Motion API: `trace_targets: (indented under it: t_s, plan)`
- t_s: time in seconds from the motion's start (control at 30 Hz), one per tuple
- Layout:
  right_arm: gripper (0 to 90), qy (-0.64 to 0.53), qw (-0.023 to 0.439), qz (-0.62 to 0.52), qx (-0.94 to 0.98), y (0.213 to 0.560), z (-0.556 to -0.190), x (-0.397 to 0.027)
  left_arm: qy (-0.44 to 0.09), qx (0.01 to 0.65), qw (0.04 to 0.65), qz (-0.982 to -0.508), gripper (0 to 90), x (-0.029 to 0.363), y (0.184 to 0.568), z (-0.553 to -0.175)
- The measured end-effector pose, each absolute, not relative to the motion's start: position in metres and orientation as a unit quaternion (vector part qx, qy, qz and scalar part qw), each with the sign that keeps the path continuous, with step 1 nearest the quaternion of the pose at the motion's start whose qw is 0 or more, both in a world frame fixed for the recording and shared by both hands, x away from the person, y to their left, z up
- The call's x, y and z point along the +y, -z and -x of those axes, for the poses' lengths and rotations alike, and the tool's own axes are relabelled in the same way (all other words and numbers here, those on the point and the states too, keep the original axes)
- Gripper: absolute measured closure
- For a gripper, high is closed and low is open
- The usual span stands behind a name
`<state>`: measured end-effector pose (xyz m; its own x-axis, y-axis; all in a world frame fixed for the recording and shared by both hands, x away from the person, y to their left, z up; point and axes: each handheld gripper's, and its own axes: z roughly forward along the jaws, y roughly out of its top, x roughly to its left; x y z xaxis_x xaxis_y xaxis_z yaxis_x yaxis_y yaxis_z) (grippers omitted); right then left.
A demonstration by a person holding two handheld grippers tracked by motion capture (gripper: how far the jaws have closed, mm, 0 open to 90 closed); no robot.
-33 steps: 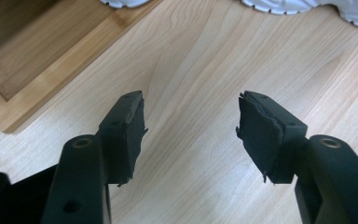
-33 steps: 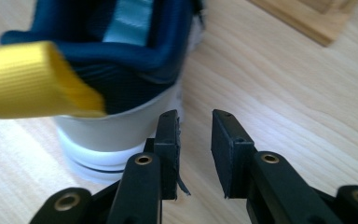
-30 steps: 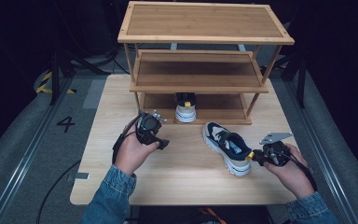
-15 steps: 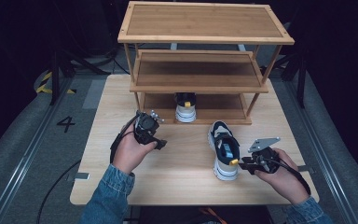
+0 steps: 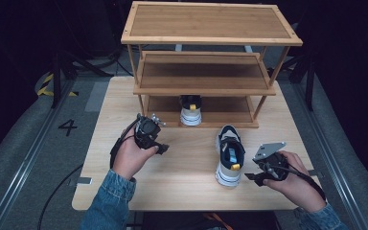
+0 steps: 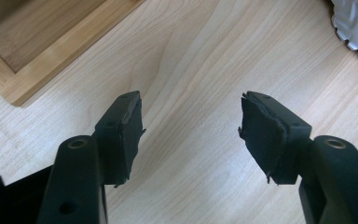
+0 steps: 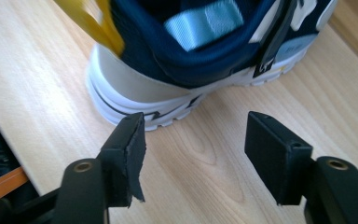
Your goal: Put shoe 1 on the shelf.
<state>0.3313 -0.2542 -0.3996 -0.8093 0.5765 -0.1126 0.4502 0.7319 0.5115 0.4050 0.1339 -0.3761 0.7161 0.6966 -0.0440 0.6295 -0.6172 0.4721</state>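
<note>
Right hand-held gripper (image 5: 258,177) jaws just opened, apart, nothing between; sneaker (image 5: 230,155) just ahead, upright on surface (image 5: 187,163), toe toward rack (image 5: 206,72) holding 2nd sneaker (image 5: 190,109), likely pairing. Left hand-held gripper (image 5: 160,148) apart, empty.

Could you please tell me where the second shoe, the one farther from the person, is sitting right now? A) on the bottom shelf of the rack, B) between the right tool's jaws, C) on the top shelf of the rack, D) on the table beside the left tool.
A: the far shoe stands on the lowest level of the wooden rack, heel toward the person.
</note>
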Motion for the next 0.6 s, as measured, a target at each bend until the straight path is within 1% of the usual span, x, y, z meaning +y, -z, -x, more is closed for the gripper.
trace_targets:
  t_s: [0.07, 0.27, 0.37, 0.5, 0.6]
  plan:
    - [34.3, -0.236, 0.128, -0.273, 0.924, 0.394, -0.328, -0.253, -0.073, 0.371, 0.231, -0.896, 37.7, 0.135, 0.377, -0.404]
    - [33.9, -0.249, 0.126, -0.261, 0.924, 0.379, -0.323, -0.245, -0.061, 0.381, 0.205, -0.899, 35.4, 0.142, 0.380, -0.399]
    - [32.3, -0.262, 0.125, -0.251, 0.924, 0.373, -0.322, -0.238, -0.064, 0.387, 0.191, -0.900, 32.4, 0.146, 0.382, -0.398]
    - [30.3, -0.268, 0.126, -0.236, 0.926, 0.373, -0.322, -0.229, -0.064, 0.395, 0.183, -0.898, 28.9, 0.151, 0.384, -0.396]
    - [31.5, -0.269, 0.125, -0.223, 0.929, 0.377, -0.327, -0.222, -0.064, 0.397, 0.179, -0.898, 28.6, 0.154, 0.386, -0.394]
